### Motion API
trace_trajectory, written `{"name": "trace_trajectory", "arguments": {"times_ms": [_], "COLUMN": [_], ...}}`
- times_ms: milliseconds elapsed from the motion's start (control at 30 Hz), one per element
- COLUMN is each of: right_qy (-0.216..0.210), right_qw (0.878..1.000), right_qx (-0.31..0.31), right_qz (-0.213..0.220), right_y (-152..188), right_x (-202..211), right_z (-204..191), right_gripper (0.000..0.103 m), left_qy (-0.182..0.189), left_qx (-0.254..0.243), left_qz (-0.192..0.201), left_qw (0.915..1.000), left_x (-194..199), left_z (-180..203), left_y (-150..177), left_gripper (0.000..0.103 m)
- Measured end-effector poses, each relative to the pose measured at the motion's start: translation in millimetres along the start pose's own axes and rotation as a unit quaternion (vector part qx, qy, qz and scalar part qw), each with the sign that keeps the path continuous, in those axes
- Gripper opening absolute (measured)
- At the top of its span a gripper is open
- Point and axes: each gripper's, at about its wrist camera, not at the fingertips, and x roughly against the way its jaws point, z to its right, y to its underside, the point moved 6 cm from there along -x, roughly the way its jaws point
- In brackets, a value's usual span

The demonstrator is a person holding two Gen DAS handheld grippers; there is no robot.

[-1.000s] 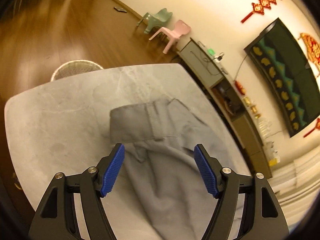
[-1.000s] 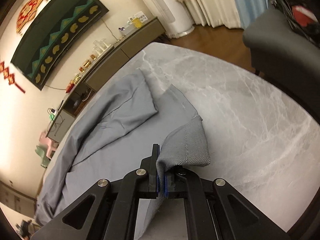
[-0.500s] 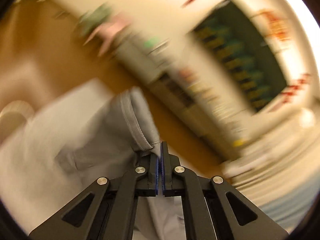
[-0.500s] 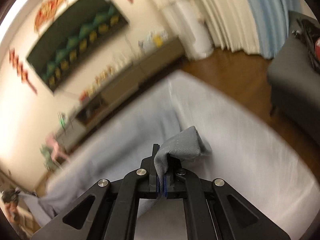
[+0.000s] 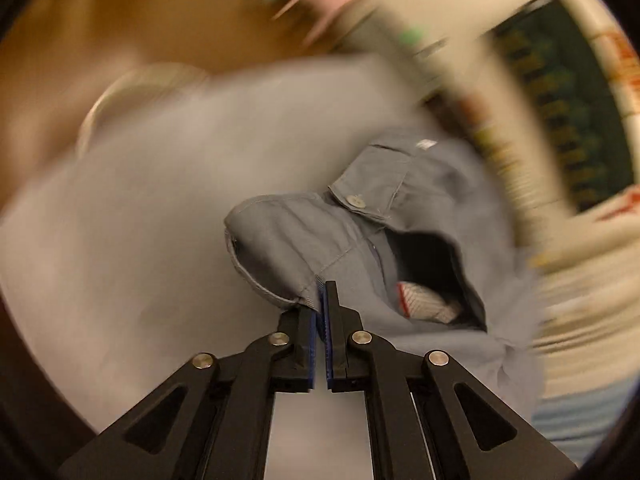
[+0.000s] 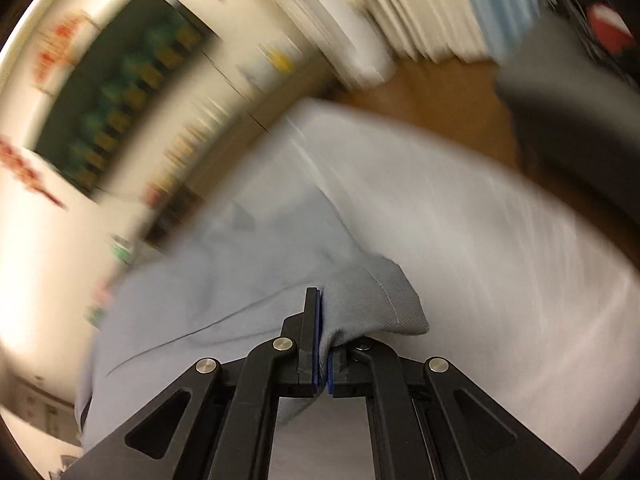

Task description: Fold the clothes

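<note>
While both views were smeared by motion, the grips themselves read clearly. Left gripper [image 5: 322,304] was clenched on the waistband edge of the grey trousers [image 5: 304,240], the blue pads [image 5: 329,332] pressed together with only a thin fold of cloth between them near the tips. A button [image 5: 355,201] and the open waist showed just beyond the grip, with a striped label or lining [image 5: 424,304] visible inside; exactly what that was could not be told. Right gripper [image 6: 323,320] was likewise clamped on a hemmed corner of the same trousers [image 6: 372,300], the cloth bunched over the right-hand finger and draped back toward the rest of the garment.

Trousers lay partly on the pale marble table [image 5: 140,240], partly lifted at the two pinched points. Remaining fabric trailed flat across the tabletop [image 6: 500,260] in the right view.

Judgement: holding two separate edges at once serves to keep the cloth taut between the hands, so that a panel can be carried over as one sheet and not collapse. Pinching at seams rather than mid-panel gives a stiffer, thicker bite, less likely to slip.

Risk noted: thin bite at the left pads; a sharp pull could free the waistband. The fold was judged early, the garment not yet squared.
</note>
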Motion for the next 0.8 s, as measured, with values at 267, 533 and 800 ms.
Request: {"name": "trace_trajectory", "arguments": {"times_ms": [267, 533, 800], "right_qy": [0.073, 0.186, 0.071], "right_qw": [0.994, 0.969, 0.963], "right_qx": [0.075, 0.089, 0.245], "right_qz": [0.021, 0.133, 0.089], "right_y": [1.7, -14.7, 18.5], "right_x": [-2.5, 43.4, 18.6], "right_z": [-9.9, 6.3, -69.6], "right_gripper": [0.004, 0.043, 0.043], "left_qy": [-0.054, 0.004, 0.053], "left_qx": [0.006, 0.117, 0.067], "left_qz": [0.002, -0.057, 0.018], "left_qw": [0.9985, 0.9914, 0.9962], "left_x": [-9.2, -11.3, 41.7], "left_z": [-14.0, -31.4, 27.6], "left_y": [10.9, 46.7, 38.6], "left_gripper": [0.015, 0.067, 0.068]}}
